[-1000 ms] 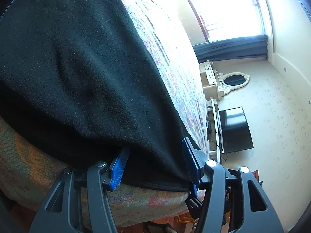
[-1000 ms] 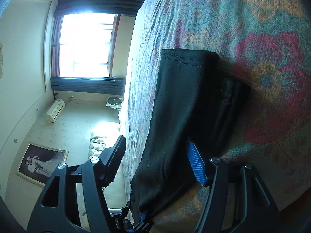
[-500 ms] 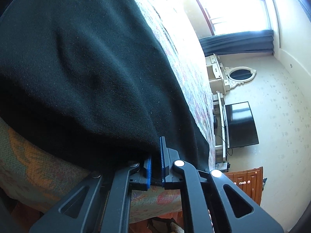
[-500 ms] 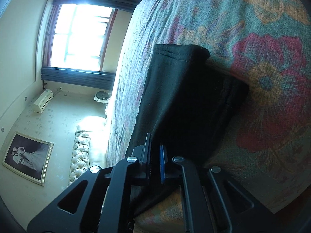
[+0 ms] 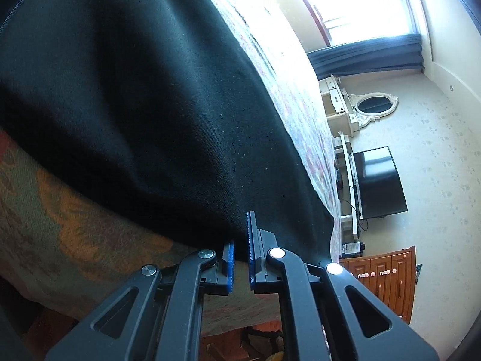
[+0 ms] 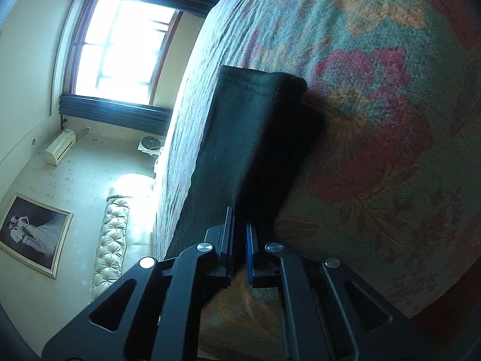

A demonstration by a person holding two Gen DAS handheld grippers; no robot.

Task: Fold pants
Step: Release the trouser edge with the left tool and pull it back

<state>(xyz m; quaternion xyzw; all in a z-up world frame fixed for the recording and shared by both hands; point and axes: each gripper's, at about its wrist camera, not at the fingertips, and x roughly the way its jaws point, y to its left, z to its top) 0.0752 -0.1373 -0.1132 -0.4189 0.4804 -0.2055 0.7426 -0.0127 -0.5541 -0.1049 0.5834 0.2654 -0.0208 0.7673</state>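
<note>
Black pants [image 5: 144, 96] lie on a floral bedspread [image 5: 75, 228]. In the left wrist view the wide black cloth fills the upper left, and my left gripper [image 5: 240, 240] is shut on its near edge, blue pads pinching the cloth. In the right wrist view a narrow pant leg [image 6: 240, 150] with a stitched hem runs away from me, slightly raised over the bedspread [image 6: 375, 120]. My right gripper [image 6: 239, 234] is shut on the near edge of that leg.
Bright windows with dark curtains [image 5: 366, 57] are beyond the bed. A television [image 5: 378, 180], a white dresser with an oval mirror [image 5: 372, 105] and a wooden cabinet [image 5: 381, 273] stand on the left view's side. A tufted sofa [image 6: 111, 234] and framed picture [image 6: 33, 231] are on the right view's side.
Both grippers went from open around the pants' edges to shut on the cloth. The cloth edges have since lifted slightly with the grippers.
</note>
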